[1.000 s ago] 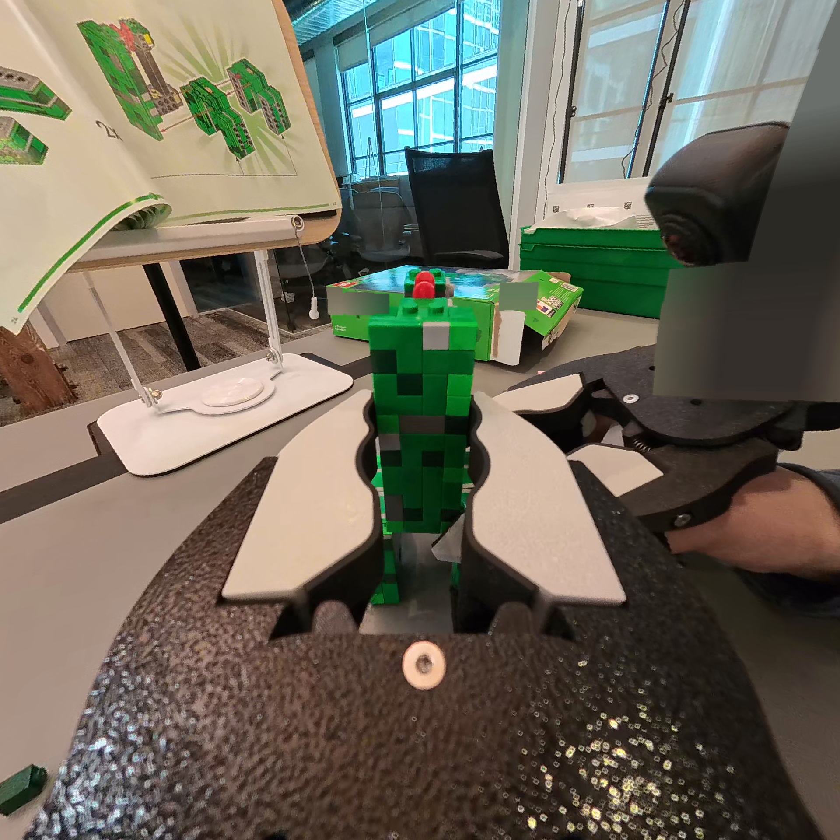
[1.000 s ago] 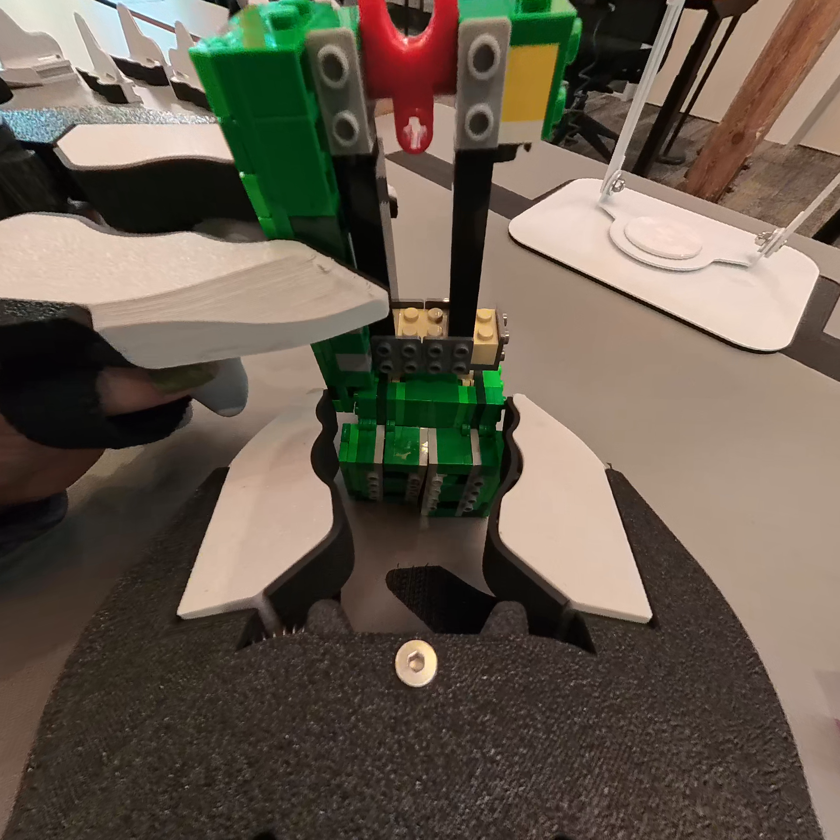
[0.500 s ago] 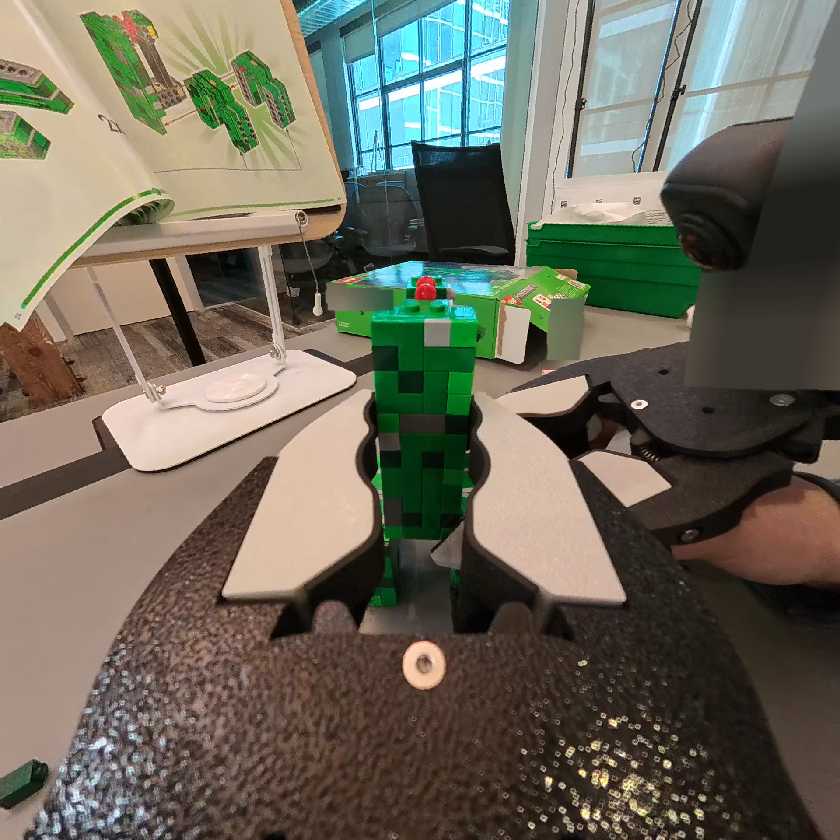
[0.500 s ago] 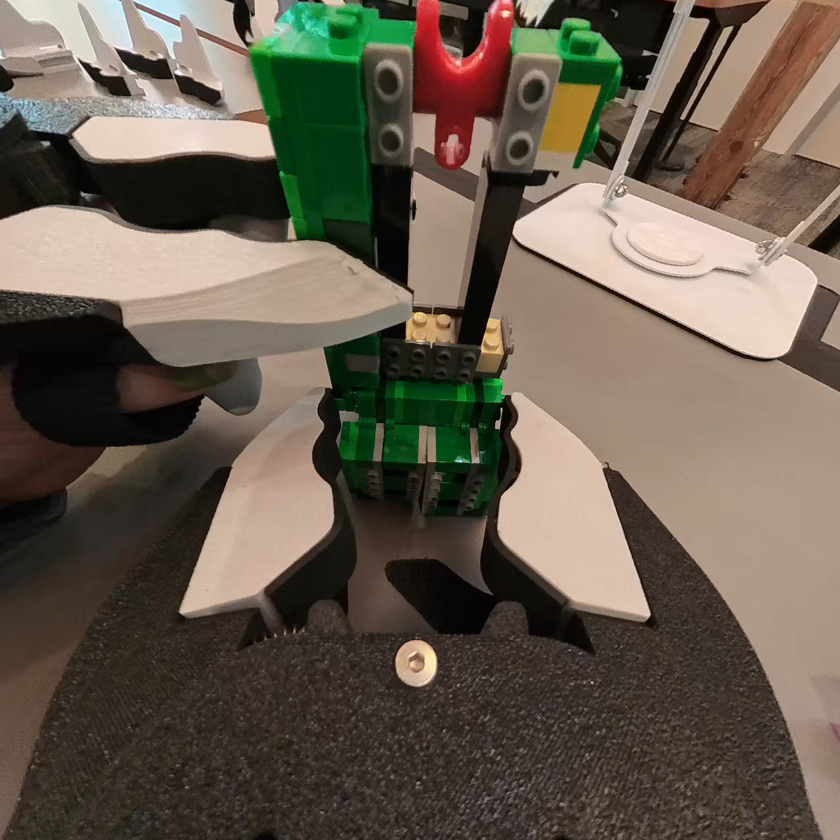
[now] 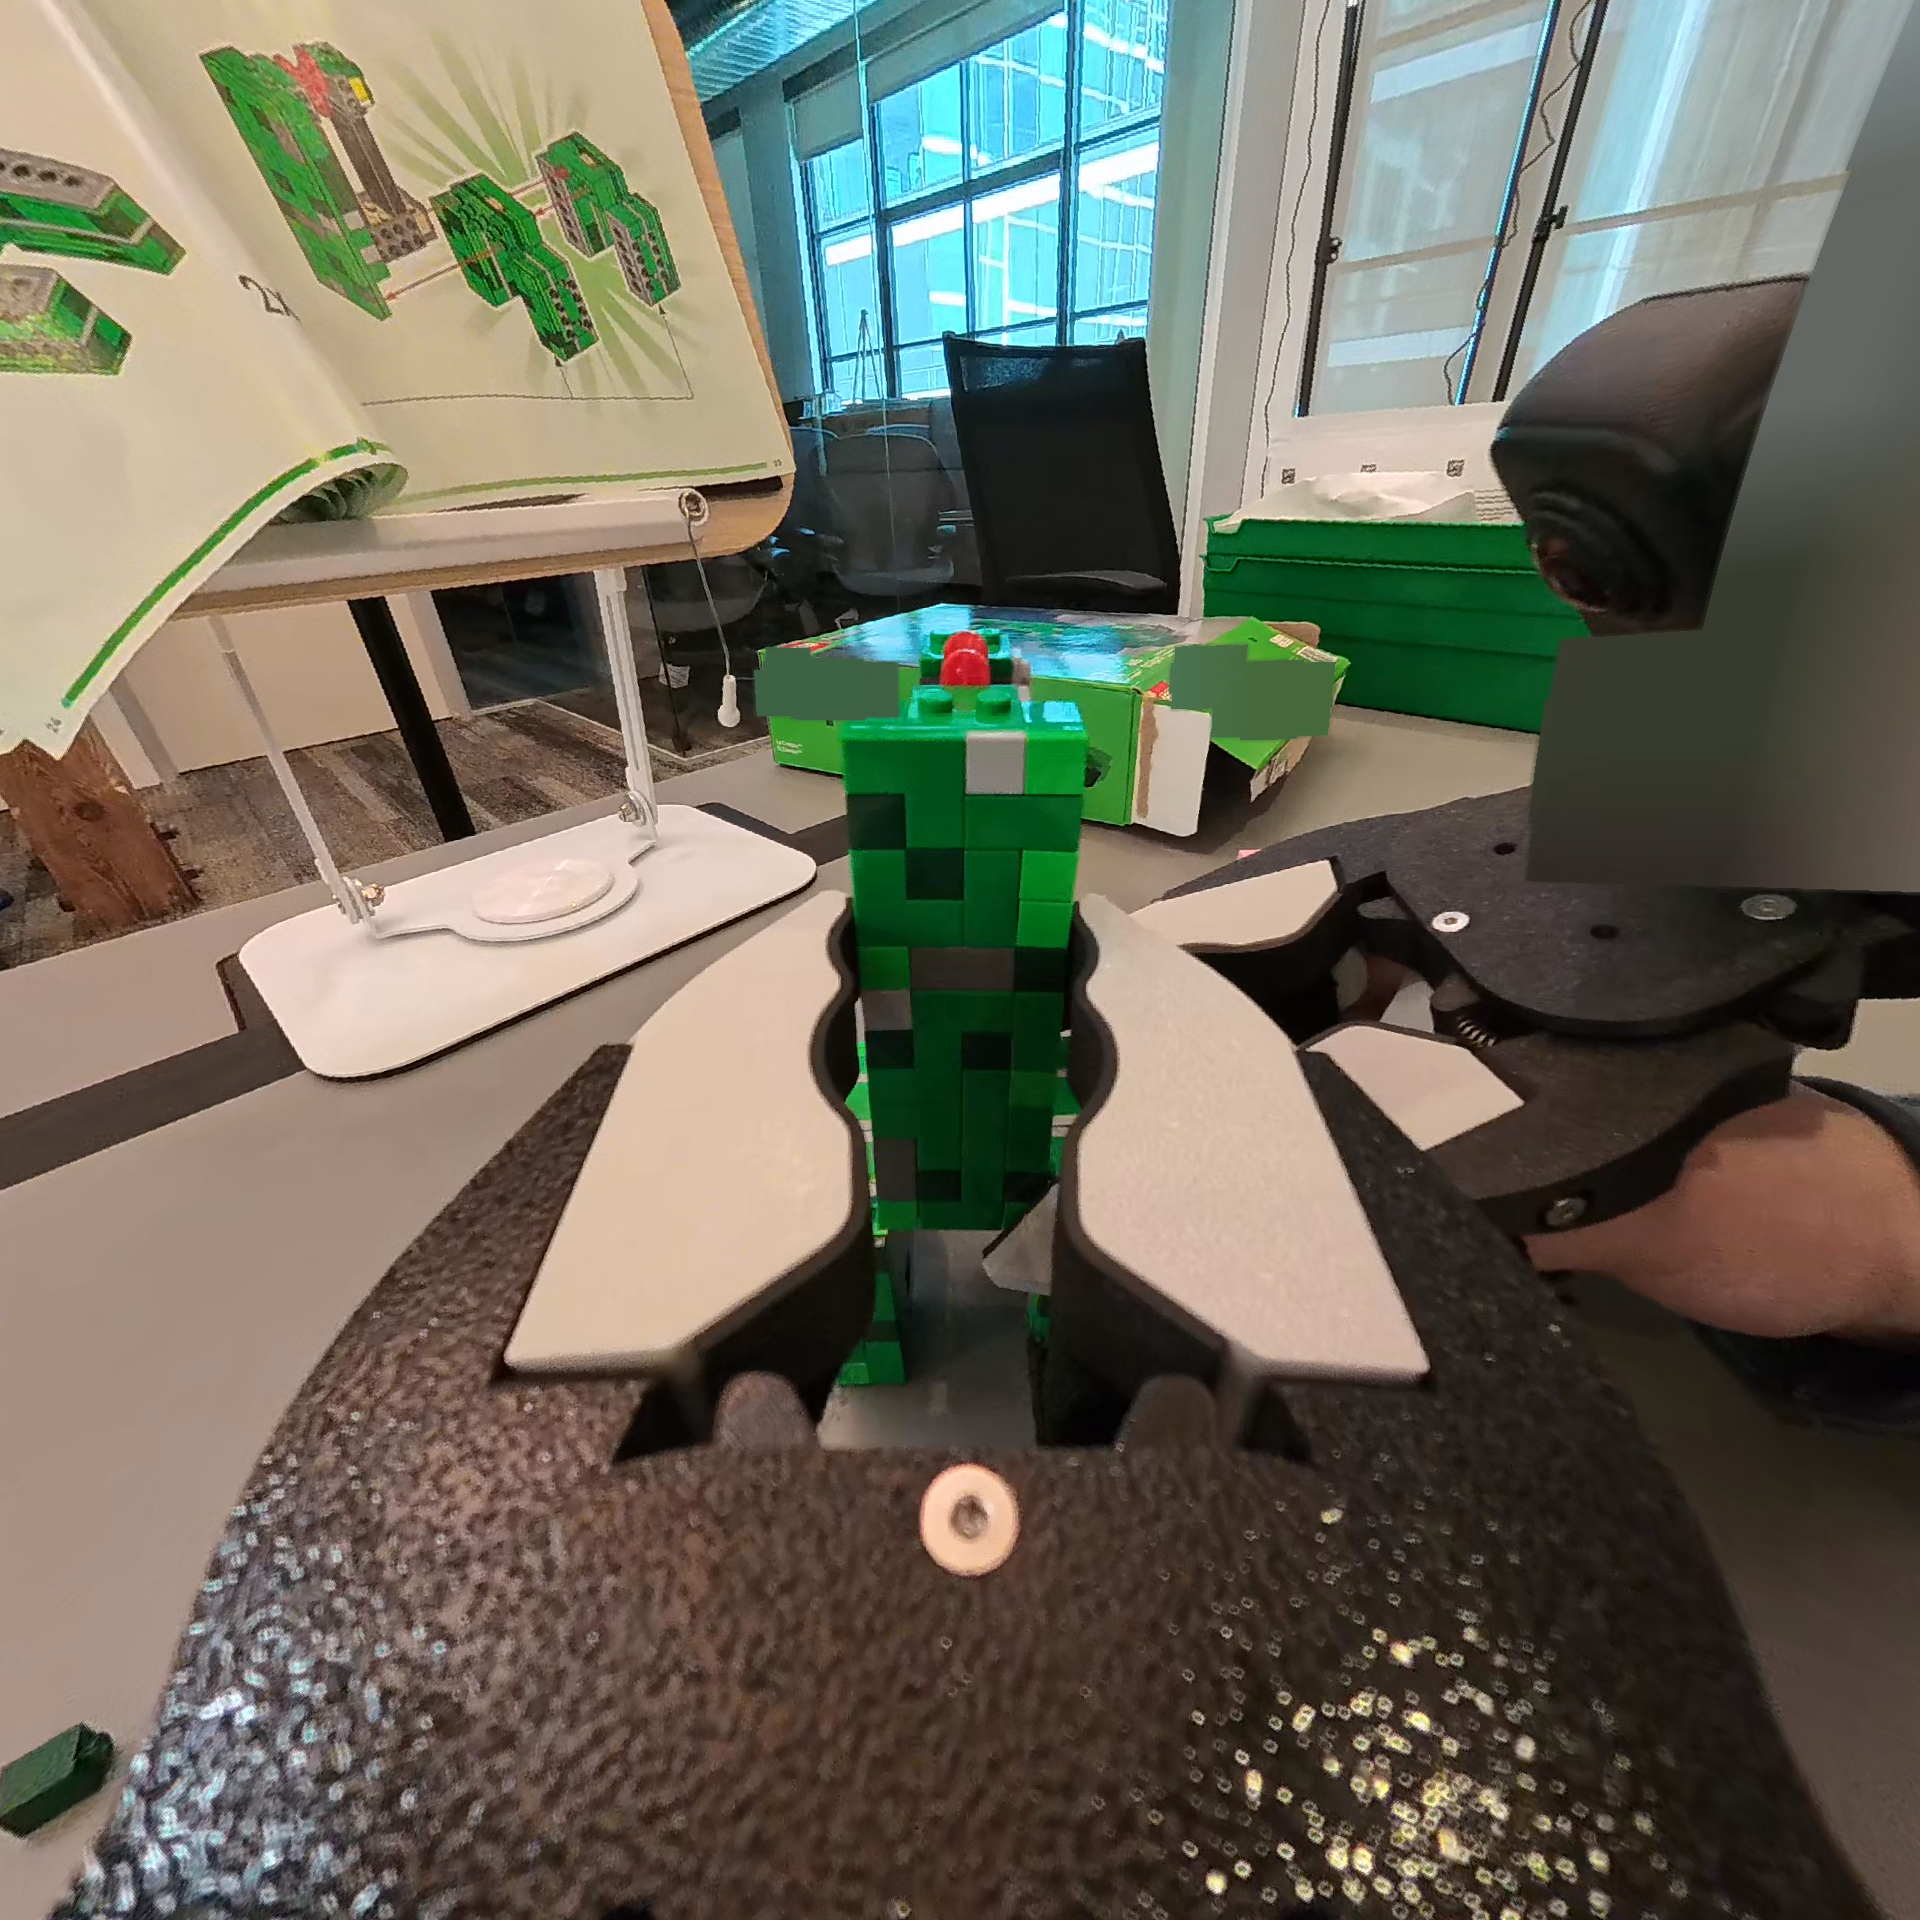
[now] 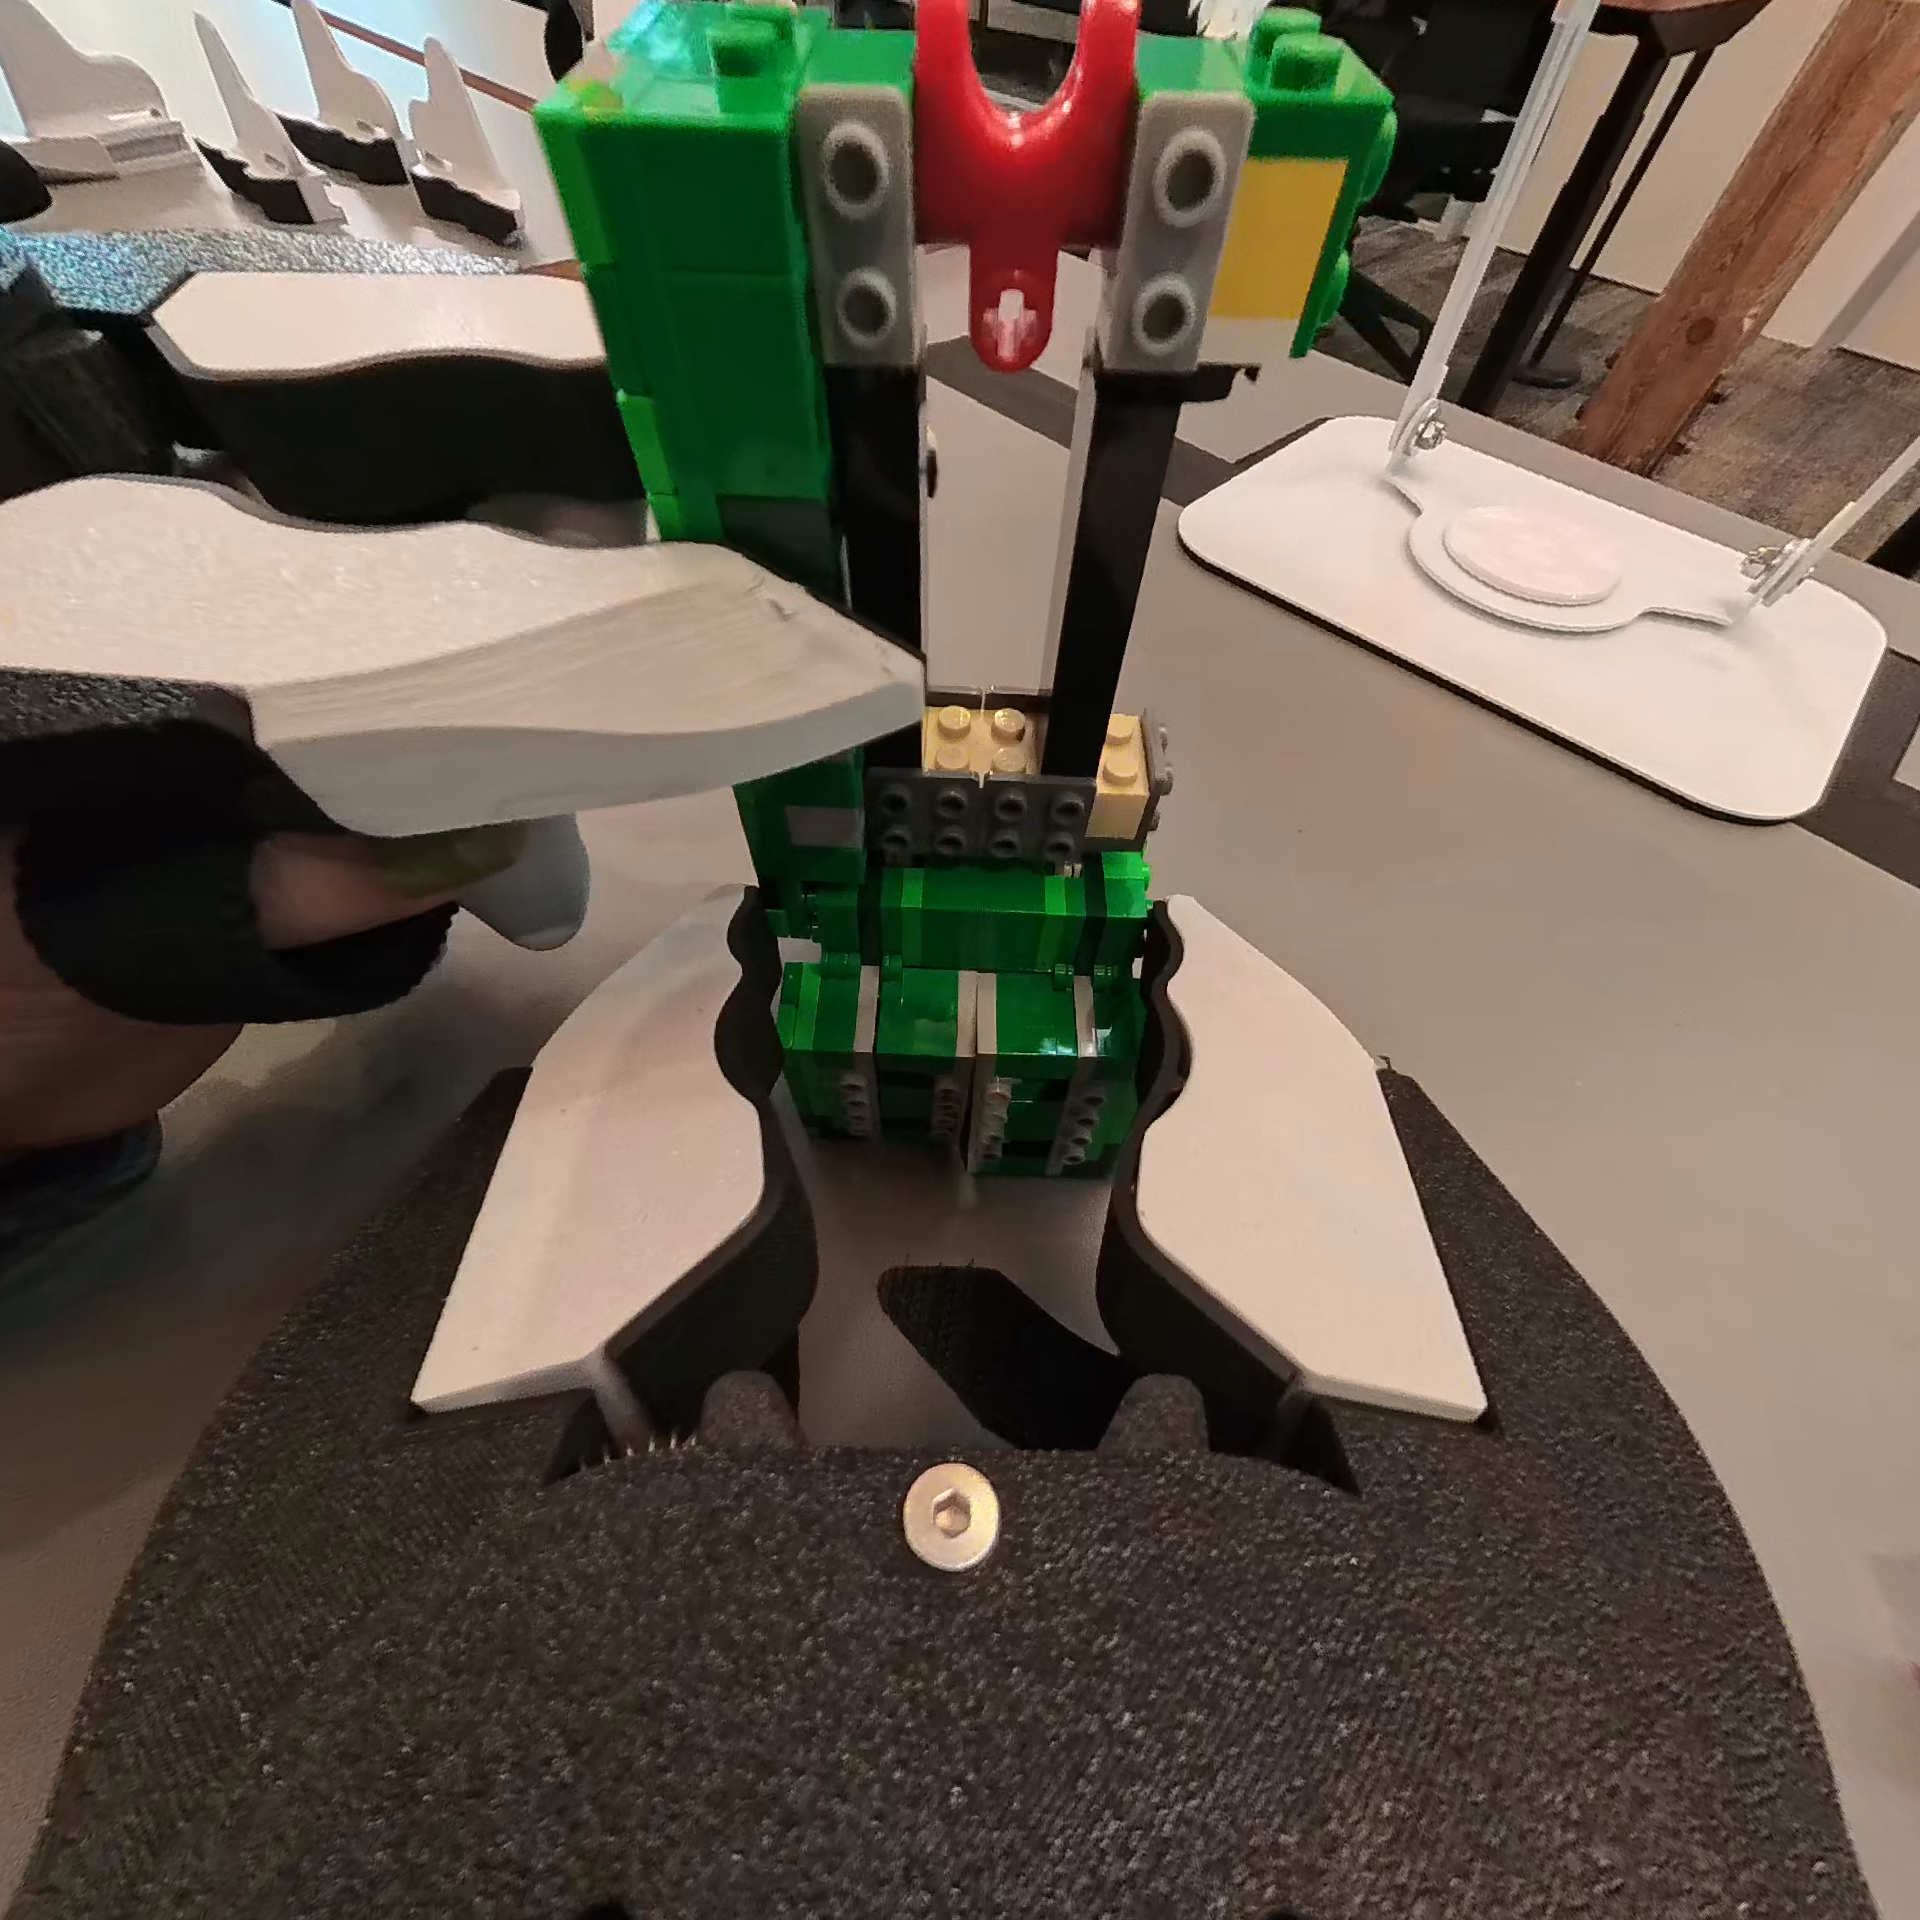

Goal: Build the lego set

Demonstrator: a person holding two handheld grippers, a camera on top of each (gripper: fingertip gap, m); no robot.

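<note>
A tall green lego model [image 5: 961,987] stands upright on the grey table [image 5: 260,1247]. My left gripper [image 5: 966,935] is shut on the sides of its green tower. In the right wrist view the model has a red piece [image 6: 1023,156] at the top between grey plates, two black beams [image 6: 1101,540], tan and dark grey plates, and a green base [image 6: 966,997]. My right gripper [image 6: 956,914] is shut on that base. One left finger [image 6: 468,665] reaches in from the left; the right gripper's fingers [image 5: 1247,909] show at the right of the left wrist view.
An open instruction booklet [image 5: 416,260] rests on a stand with a white base [image 5: 520,935] at the far left. A green set box [image 5: 1091,707], green crates [image 5: 1382,623] and a black chair [image 5: 1060,468] lie behind. A small dark green brick [image 5: 52,1777] lies near left. Tip to tip, the grippers are about 6 cm apart.
Both grippers keep their hold. The model's top has shifted to the right in the right wrist view and stands more upright; the left wrist view has turned slightly.
</note>
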